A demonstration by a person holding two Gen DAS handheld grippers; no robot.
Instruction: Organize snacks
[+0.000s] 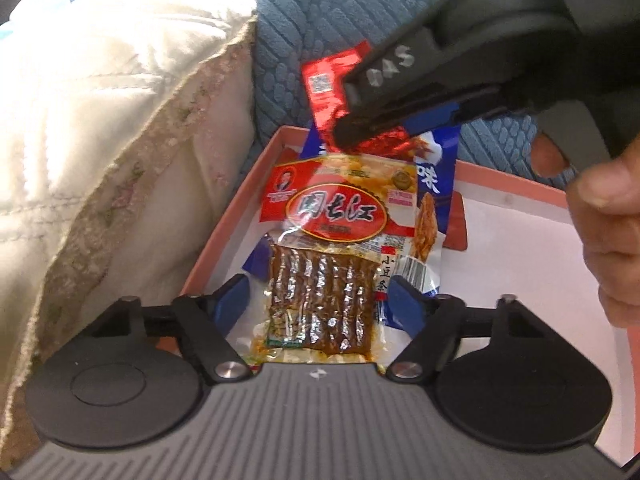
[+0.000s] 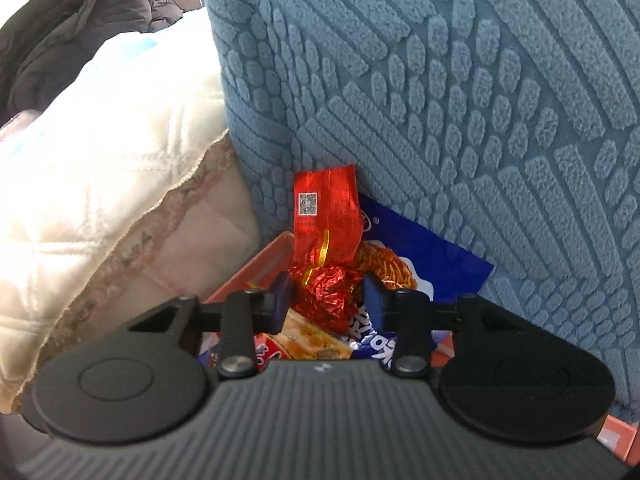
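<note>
A pink-rimmed white box holds snack packets. A clear packet of brown bean strips with a red label lies on a blue packet. My left gripper is open, its blue pads either side of the bean strip packet. My right gripper is shut on a crinkled red foil packet and holds it over the box's far end, above the blue packet. In the left wrist view the right gripper pinches the red foil packet.
A blue textured cushion stands right behind the box. A cream quilted blanket lies along the box's left side. A dark garment lies at the far left. A hand holds the right gripper's handle.
</note>
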